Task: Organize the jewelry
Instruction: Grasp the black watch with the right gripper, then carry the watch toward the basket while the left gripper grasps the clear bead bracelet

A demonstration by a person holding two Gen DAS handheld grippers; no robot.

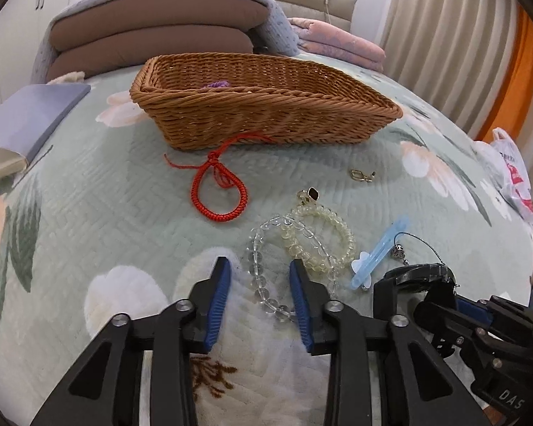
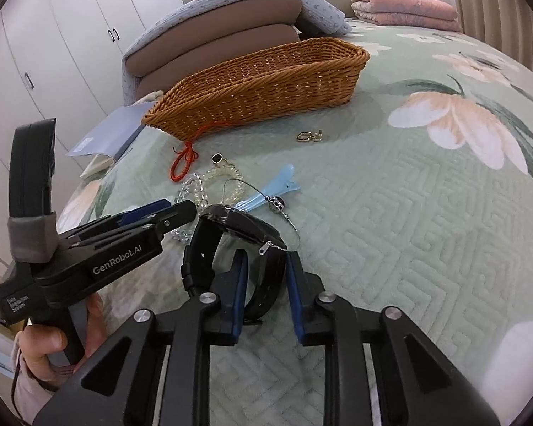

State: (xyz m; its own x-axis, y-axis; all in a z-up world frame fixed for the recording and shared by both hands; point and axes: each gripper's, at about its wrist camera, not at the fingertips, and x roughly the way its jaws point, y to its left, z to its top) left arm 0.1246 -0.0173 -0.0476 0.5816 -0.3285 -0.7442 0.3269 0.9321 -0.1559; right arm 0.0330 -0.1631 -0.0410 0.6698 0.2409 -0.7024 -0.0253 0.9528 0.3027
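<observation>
A wicker basket (image 1: 266, 113) (image 2: 259, 88) sits on the bed with a purple item (image 1: 216, 84) inside. In front lie a red cord bracelet (image 1: 218, 191), a clear bead bracelet (image 1: 263, 277), a yellowish bead bracelet (image 1: 323, 241), a dark-stone pendant (image 1: 311, 193), a gold earring (image 1: 360, 174), a blue hair clip (image 1: 376, 255) and a thin chain bangle (image 2: 284, 220). My left gripper (image 1: 259, 266) is open, its jaws either side of the clear bracelet. My right gripper (image 2: 266, 262) holds a black watch (image 2: 238, 245) by its strap.
A grey-blue booklet (image 1: 32, 120) lies at the left. Folded cushions and a blue quilt (image 1: 160, 35) and a pink blanket (image 1: 337, 42) sit behind the basket. A plastic bag (image 1: 511, 174) lies at the right bed edge. Wardrobe doors (image 2: 53, 35) stand left.
</observation>
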